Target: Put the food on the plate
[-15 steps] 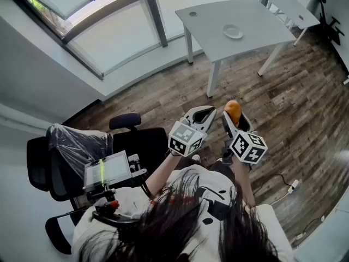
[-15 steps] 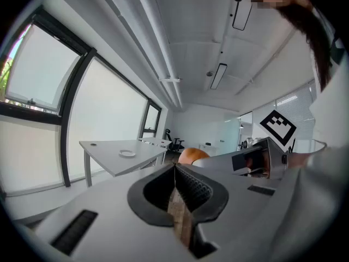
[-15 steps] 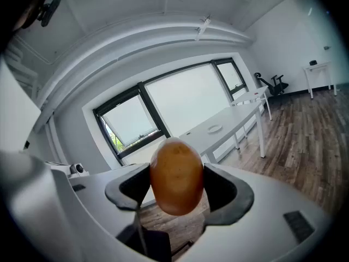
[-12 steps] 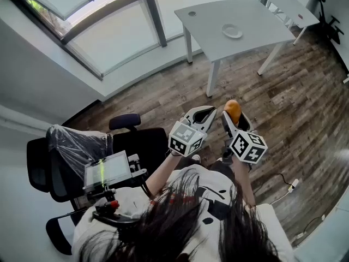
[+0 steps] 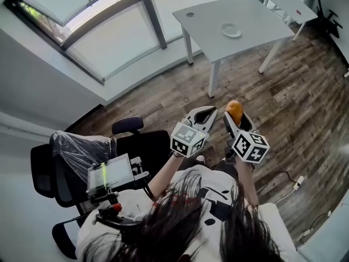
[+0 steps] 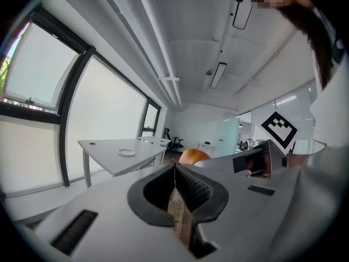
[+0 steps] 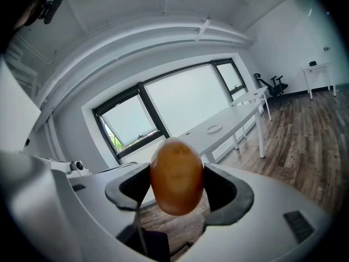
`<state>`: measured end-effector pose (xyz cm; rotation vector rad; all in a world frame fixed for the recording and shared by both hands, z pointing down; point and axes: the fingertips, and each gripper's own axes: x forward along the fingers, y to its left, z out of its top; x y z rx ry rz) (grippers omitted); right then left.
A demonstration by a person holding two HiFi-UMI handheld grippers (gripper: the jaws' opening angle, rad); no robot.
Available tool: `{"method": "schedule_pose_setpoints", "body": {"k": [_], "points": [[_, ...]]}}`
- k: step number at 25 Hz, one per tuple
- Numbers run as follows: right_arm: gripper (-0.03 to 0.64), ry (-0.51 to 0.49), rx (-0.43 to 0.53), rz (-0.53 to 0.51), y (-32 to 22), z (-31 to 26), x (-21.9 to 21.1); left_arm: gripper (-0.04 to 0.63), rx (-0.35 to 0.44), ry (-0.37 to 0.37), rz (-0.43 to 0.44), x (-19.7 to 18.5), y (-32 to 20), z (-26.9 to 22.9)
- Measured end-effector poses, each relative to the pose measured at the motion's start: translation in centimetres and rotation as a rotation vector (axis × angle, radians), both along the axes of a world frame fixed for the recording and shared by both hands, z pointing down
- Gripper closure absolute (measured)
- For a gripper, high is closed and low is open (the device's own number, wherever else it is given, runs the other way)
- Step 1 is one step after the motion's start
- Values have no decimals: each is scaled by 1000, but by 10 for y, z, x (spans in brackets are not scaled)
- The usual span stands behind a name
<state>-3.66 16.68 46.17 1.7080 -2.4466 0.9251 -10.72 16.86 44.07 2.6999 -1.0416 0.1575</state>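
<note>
My right gripper (image 5: 235, 115) is shut on an orange-brown, egg-shaped piece of food (image 7: 176, 176), which fills the gap between its two jaws; the same food (image 5: 234, 110) shows in the head view, held over the wooden floor. Beside it, my left gripper (image 5: 203, 113) is shut with nothing in it, and its pads (image 6: 182, 187) meet in its own view. The small white plate (image 5: 231, 30) lies on a grey table (image 5: 207, 26) well ahead of both grippers. From the right gripper view the plate (image 7: 213, 129) is far off on the table.
A black office chair (image 5: 87, 157) with a plastic-wrapped back and a small screen device (image 5: 109, 174) stands at the person's left. A second white table (image 5: 286, 4) is at the far right. Large windows (image 5: 92, 21) run along the left wall. A power strip (image 5: 297, 182) lies on the floor.
The head view has shifted slightly, so the table and plate sit a little higher in frame. Both grippers hold the same pose, the food still gripped.
</note>
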Motion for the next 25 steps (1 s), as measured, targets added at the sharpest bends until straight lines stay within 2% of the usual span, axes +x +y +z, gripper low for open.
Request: {"method": "schedule_pose_setpoints", "body": {"k": [8, 13, 25], "points": [[313, -7, 3, 24, 5, 2, 5, 589, -8, 2, 11, 1, 3, 3], [313, -4, -14, 38, 2, 6, 4, 589, -42, 7, 14, -1, -9, 13], [313, -26, -37, 102, -26, 13, 52, 589, -88, 6, 70, 44, -40, 28]]}}
